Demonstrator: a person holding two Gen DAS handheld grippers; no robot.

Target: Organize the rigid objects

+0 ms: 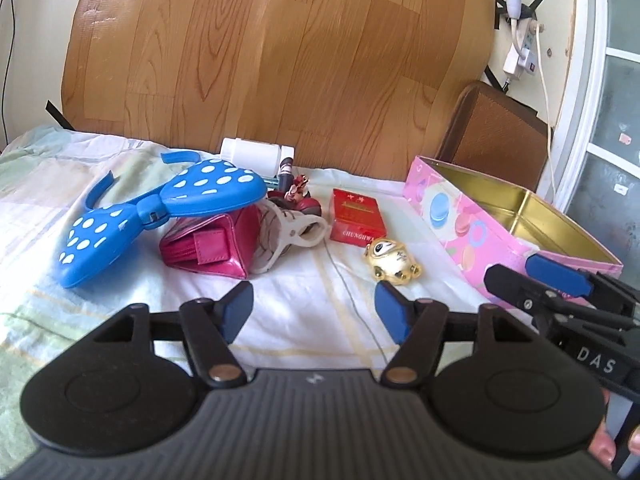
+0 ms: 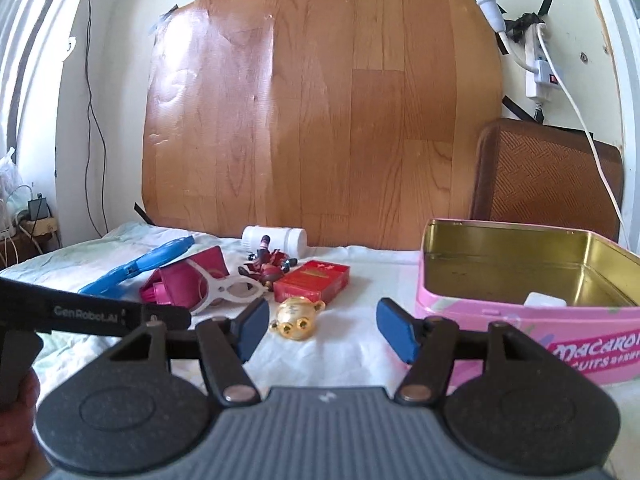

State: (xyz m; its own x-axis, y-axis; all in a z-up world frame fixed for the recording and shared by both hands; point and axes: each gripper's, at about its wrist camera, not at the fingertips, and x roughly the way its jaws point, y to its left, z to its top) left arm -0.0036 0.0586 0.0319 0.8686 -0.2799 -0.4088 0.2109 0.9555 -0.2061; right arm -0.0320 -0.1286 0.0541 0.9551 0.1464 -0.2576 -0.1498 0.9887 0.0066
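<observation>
left gripper (image 1: pixel 314 308) parted, nothing between pads | right gripper (image 2: pixel 322 330) parted, empty, just short of gold toy (image 2: pixel 296 314) | red box (image 2: pixel 314 280) behind toy | pink tin (image 2: pixel 520 312) right of toy, lid off

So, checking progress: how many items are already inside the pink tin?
1: a small white object at the near wall of the pink tin. Others could hide behind that wall.

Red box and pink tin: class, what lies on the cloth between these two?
In both wrist views, only bare white cloth lies directly between the red box and the pink tin; the gold toy sits nearer the cameras.
</observation>
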